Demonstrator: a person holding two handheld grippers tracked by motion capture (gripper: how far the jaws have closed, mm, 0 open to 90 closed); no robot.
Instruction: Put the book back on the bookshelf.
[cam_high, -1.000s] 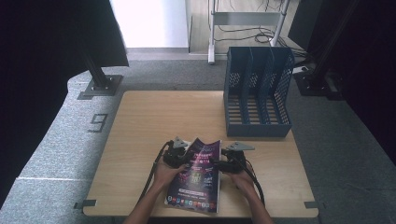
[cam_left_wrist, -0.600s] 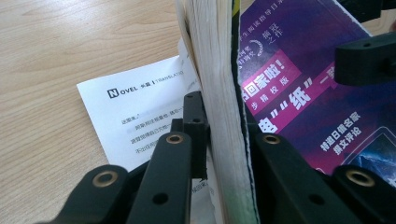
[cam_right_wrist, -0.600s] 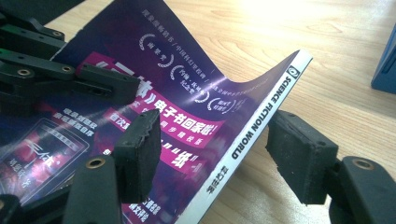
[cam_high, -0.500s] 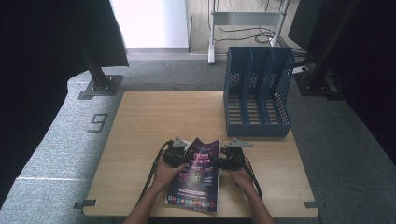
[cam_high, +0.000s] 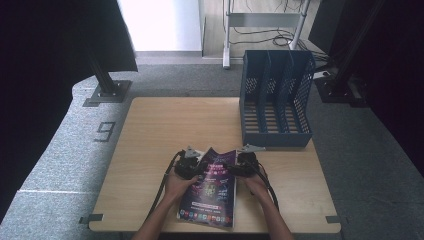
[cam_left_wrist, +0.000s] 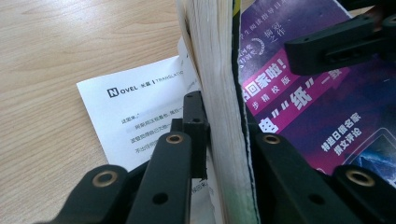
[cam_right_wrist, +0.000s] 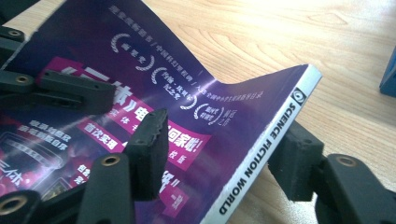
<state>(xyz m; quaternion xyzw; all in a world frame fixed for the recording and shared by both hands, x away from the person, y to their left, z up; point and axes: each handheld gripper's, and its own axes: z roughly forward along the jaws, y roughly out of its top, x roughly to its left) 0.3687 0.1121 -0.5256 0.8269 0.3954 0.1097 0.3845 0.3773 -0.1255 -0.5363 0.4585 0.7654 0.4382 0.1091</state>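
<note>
the purple magazine (cam_high: 210, 187) was lying at the near edge of the worktop (cam_high: 165, 125). its left page edge was clamped by the left gripper (cam_high: 196, 167). the right gripper (cam_high: 231, 170) fingers (cam_right_wrist: 147, 149) were just closing around the spine, not yet pressed tight.

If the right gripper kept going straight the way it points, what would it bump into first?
Likely the left gripper, whose fingers lie on the magazine cover straight ahead; depth is hard to judge.

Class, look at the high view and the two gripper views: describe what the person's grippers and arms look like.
Both the left gripper and the right gripper are black, each topped by a grey three-cornered plate and trailing a black cable. Their jaws are flat black bars with brass-coloured rivets and blocky black pads. The forearms are bare, with no sleeves visible.
</note>
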